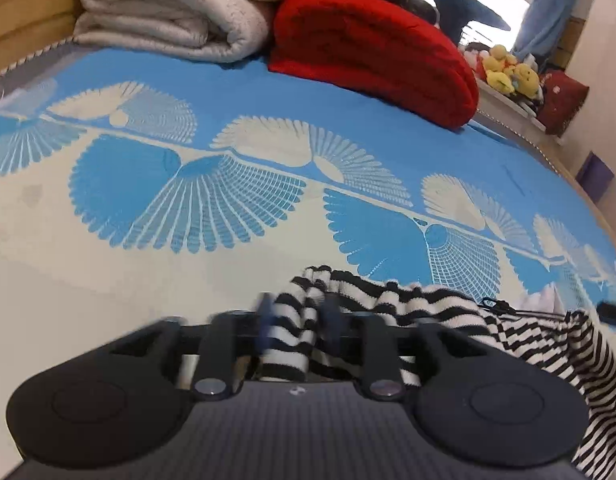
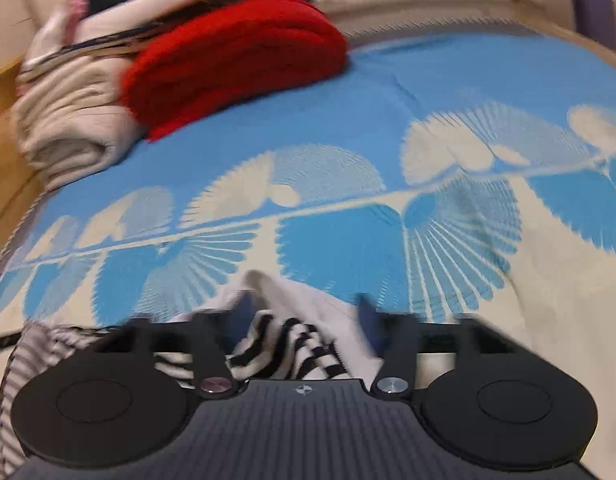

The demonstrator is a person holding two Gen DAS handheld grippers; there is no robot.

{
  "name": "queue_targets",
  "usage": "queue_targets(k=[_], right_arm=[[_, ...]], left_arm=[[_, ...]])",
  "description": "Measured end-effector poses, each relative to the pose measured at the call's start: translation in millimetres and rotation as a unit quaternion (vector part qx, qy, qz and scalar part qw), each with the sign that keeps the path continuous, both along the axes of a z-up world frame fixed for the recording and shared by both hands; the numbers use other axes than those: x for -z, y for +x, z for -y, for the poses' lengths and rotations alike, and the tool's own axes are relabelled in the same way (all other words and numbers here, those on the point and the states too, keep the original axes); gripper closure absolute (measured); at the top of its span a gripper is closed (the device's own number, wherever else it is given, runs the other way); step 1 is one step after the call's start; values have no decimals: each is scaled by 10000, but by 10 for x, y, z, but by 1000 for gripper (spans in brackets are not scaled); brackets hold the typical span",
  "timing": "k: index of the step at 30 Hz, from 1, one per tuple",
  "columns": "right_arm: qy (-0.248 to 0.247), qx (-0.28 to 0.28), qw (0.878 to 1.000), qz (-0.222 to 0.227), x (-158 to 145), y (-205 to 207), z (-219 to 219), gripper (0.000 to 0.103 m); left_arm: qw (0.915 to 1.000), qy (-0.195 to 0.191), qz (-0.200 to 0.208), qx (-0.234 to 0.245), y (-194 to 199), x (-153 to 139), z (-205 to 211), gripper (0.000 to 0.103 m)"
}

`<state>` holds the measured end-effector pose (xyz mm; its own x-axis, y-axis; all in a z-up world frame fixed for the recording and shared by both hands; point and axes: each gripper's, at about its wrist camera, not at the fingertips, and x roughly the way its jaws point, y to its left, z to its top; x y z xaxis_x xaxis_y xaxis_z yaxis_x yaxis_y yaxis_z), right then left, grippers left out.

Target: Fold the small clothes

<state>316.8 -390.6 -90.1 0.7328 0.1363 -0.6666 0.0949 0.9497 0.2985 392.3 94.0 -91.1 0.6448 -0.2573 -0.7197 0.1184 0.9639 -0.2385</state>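
Both my claws stand spread, left gripper and right gripper straddling the striped garment unpinched (soft, light, floppy, I'd judge), so I'd grab bunched edges.

In the left wrist view, the bedspread fills the middle of the frame. At upper left a folded blanket lies on it, and a rolled blanket lies just right of that, touching it. Plush toys sit at the upper right, beyond the bed's edge. The striped garment lies along the lower edge, reaching from lower centre to lower right, with part of it between the left gripper's fingers.

In the right wrist view, the garment's bunched end sits at lower centre between the right gripper's fingers.
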Motion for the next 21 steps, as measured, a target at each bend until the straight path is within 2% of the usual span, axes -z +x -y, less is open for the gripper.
queue_targets(k=[1, 3, 4, 5, 6, 7, 11, 13, 15, 18, 19, 21], right_arm=[[-41, -207, 9998, -13, -4, -24, -51, 30], [-309, -569, 9978, -113, 43, -51, -215, 28], [-685, -692, 9951, -194, 95, -46, -328, 32], [-1082, -704, 9912, -291, 139, -22, -455, 38], [-1530, -718, 9845, -479, 203, 16, -559, 76], [-1614, -678, 9830, -547, 210, 38, -596, 96], [-1277, -569, 9902, -9, -164, -44, -534, 96], [-1165, -532, 9915, 229, -307, -78, -424, 96], [-800, -284, 9959, 302, -365, -64, -229, 96], [-181, 182, 9996, 89, -133, 99, 43, 96], [-117, 329, 9994, -17, 3, 161, 85, 97], [-239, 637, 9971, -334, 344, 280, 88, 97]], left_arm=[[10000, 20, -25, -40, -4, 12, 12, 43], [9998, 139, -145, -24, -8, 52, 58, 31], [9997, 202, -147, 79, -21, 74, 94, 32], [9993, 319, -111, 149, -35, 79, 134, 38], [9988, 462, -15, 148, -54, 67, 168, 73], [9987, 497, 77, 114, -70, 34, 175, 99], [9985, 69, 509, -213, -180, -261, 42, 99], [9971, 81, 728, -199, -220, -378, 24, 99], [9964, 91, 827, -170, -205, -415, 41, 99], [9976, 315, 617, -94, -65, -224, 141, 99], [9976, 484, 488, -77, 5, -104, 189, 99], [9980, 586, 219, -78, 141, 95, 232, 99]])
